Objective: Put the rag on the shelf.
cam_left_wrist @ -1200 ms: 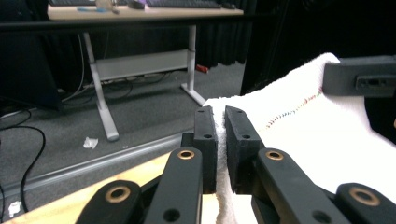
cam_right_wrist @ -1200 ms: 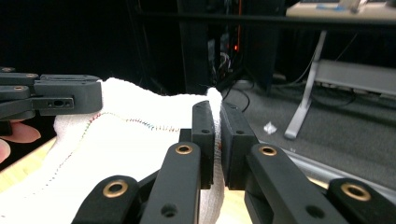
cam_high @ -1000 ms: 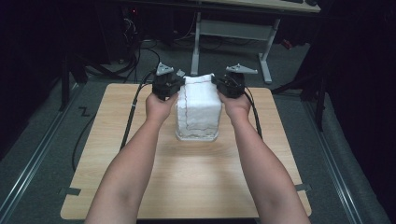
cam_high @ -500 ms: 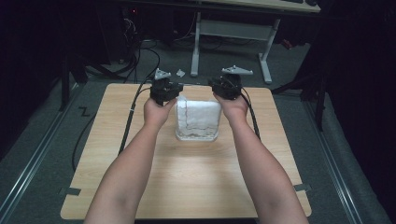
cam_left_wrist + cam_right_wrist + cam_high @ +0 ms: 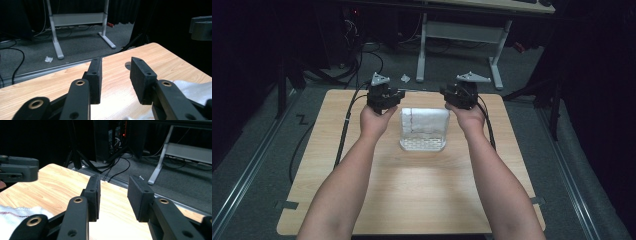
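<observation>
A white cloth [image 5: 423, 127] with a thin red stripe lies in a heap on the wooden table [image 5: 412, 200], between the two hands. My left gripper [image 5: 384, 95] is at the cloth's far left corner. Its jaws have just been opening, and my left gripper [image 5: 116, 75] has nothing between them; the cloth [image 5: 193, 88] lies to its lower right. My right gripper [image 5: 460, 92] is at the far right corner. Its jaws have also just been opening, and my right gripper [image 5: 113, 195] is empty, with the cloth [image 5: 17, 213] at the lower left.
Both forearms reach in from the near edge of the table. Cables [image 5: 347, 125] trail off the table's left side and down the right. Beyond the far edge stand a white desk frame [image 5: 457, 35] and a scrap of paper [image 5: 405, 78] on grey carpet.
A second ago both grippers held the cloth up tall by its top corners. They lowered it, the jaws opened, and the cloth now rests slumped on the table.
</observation>
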`<state>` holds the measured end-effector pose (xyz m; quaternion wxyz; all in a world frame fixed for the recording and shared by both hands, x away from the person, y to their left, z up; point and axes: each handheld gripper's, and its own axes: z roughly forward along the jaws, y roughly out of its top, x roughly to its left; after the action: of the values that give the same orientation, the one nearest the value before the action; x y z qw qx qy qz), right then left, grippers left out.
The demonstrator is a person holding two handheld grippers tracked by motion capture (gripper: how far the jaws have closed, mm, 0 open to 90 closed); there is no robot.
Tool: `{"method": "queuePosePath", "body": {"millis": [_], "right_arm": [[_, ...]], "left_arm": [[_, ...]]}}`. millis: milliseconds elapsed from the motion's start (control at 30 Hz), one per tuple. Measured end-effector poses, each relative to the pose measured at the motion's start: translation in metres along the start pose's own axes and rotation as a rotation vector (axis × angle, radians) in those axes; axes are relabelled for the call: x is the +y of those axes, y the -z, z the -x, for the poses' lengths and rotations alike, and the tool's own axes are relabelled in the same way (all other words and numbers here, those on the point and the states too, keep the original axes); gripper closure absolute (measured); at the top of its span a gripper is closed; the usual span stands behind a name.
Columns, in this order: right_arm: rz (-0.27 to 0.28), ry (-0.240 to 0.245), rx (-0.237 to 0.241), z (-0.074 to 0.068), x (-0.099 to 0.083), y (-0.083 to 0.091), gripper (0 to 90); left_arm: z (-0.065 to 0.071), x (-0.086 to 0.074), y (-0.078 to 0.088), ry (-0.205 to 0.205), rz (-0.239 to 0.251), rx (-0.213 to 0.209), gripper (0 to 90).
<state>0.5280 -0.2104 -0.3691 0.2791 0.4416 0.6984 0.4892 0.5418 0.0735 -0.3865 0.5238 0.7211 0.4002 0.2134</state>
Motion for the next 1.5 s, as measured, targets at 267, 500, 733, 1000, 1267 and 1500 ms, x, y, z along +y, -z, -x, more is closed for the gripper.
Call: {"method": "queuePosePath", "body": {"millis": [267,500,733,1000,1267,1500], "right_arm": [[0.029,-0.007,0.014,-0.001,-0.004,0.021,59.9],[0.038,0.003,0.016,-0.006,-0.013,0.038,58.7],[0.051,0.036,0.011,-0.011,-0.027,0.062,56.5],[0.062,0.033,0.040,-0.011,-0.044,0.092,54.2],[0.045,0.087,0.051,-0.022,-0.068,0.107,54.9],[-0.005,0.101,0.050,-0.030,-0.104,0.109,54.9]], "left_arm": [[0.005,-0.002,0.023,0.033,0.038,-0.016,59.1],[0.015,-0.010,0.045,0.005,0.066,-0.005,59.0],[0.025,-0.014,0.066,-0.035,0.089,0.002,58.2],[0.027,-0.038,0.089,-0.040,0.101,-0.016,55.6],[0.034,-0.077,0.101,-0.033,0.051,-0.055,53.1],[0.041,-0.120,0.102,-0.054,-0.052,-0.085,53.1]]}}
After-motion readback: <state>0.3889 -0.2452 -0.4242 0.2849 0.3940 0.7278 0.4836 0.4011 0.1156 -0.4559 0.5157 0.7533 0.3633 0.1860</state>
